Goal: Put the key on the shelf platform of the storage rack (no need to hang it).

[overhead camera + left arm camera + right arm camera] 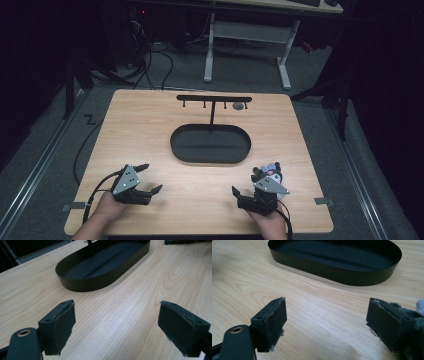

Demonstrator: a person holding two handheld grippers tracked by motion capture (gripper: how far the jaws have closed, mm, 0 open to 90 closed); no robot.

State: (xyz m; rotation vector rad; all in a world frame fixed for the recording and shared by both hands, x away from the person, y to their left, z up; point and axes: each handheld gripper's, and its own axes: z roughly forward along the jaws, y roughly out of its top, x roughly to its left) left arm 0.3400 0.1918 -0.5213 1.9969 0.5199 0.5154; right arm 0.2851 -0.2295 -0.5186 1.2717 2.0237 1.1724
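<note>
Nothing looks done yet: the small plush keychain (pixel 268 173) lies on the desk (pixel 150 130) just beside the right gripper (pixel 243 192), both it and the left gripper (pixel 148 180) have jaws released and empty, and the black hook stand (pixel 214 99) with its oval tray (pixel 210 144) awaits it.

No readable text, labels or numbers — anywhere (tray included)

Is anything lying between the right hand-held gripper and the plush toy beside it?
Nothing visible does. The plush toy lies right next to the right hand-held gripper, just outside one of its open jaws, with bare table between the jaws.
</note>
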